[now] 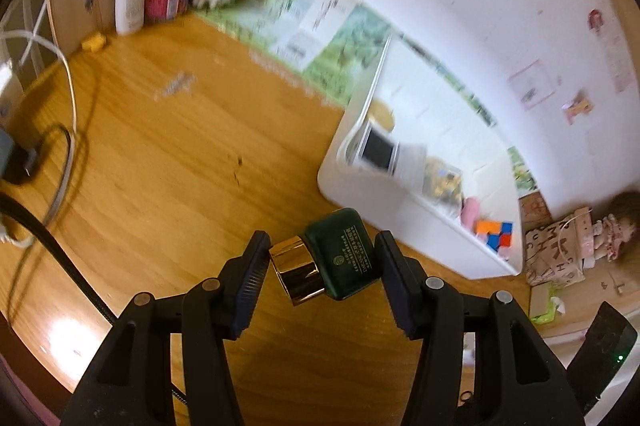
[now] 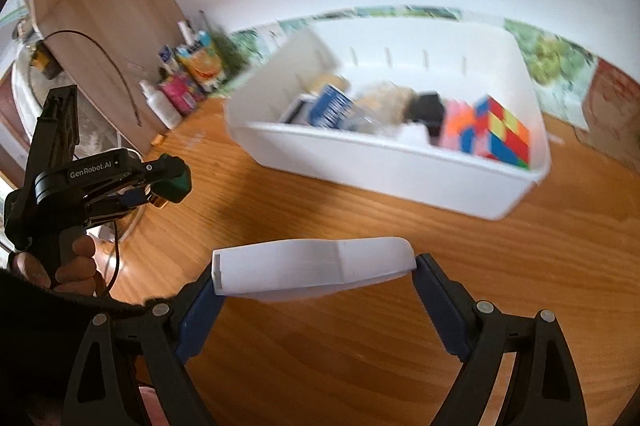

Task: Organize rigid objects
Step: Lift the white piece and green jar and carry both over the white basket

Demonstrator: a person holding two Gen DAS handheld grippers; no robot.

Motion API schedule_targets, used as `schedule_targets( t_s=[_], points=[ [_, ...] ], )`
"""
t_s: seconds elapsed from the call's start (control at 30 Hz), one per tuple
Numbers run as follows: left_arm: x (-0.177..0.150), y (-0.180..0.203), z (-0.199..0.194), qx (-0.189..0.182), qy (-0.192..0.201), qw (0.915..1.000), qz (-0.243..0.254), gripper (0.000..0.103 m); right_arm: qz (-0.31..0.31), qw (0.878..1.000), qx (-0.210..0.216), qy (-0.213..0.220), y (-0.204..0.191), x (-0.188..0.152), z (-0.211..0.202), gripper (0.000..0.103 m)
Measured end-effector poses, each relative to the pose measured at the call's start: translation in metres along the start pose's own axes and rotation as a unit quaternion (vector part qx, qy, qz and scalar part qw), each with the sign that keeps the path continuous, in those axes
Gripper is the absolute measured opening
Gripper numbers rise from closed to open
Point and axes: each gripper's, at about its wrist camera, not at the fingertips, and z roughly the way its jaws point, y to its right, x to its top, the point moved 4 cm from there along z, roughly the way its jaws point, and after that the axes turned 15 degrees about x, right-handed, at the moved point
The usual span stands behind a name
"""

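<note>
Left gripper (image 1: 322, 258): jaws clamped on dark green gold-capped bottle (image 1: 340, 254), near white plastic bin (image 1: 400, 205). Right gripper (image 2: 316, 272): jaws clamped on flat white plastic case (image 2: 312, 270), near bin.

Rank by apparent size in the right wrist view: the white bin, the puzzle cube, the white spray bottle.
1. white bin
2. puzzle cube
3. white spray bottle

The bottle stands farther back, so its true size against the cube is unsure.
</note>
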Motion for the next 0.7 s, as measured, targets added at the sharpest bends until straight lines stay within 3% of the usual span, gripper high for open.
schedule_targets(
  t_s=[0.4, 0.7],
  points=[
    [0.053, 0.007, -0.03, -0.013, 0.053, 0.9964, 0.065, 0.058, -0.049, 0.995, 0.025, 0.089, -0.044, 0.029, 0.005, 0.09],
    [0.079, 0.036, -0.041, -0.03, 0.079, 0.9895, 0.118, 0.058, -0.064, 0.983, 0.01, 0.172, -0.048, 0.056, -0.009, 0.09]
  ],
)
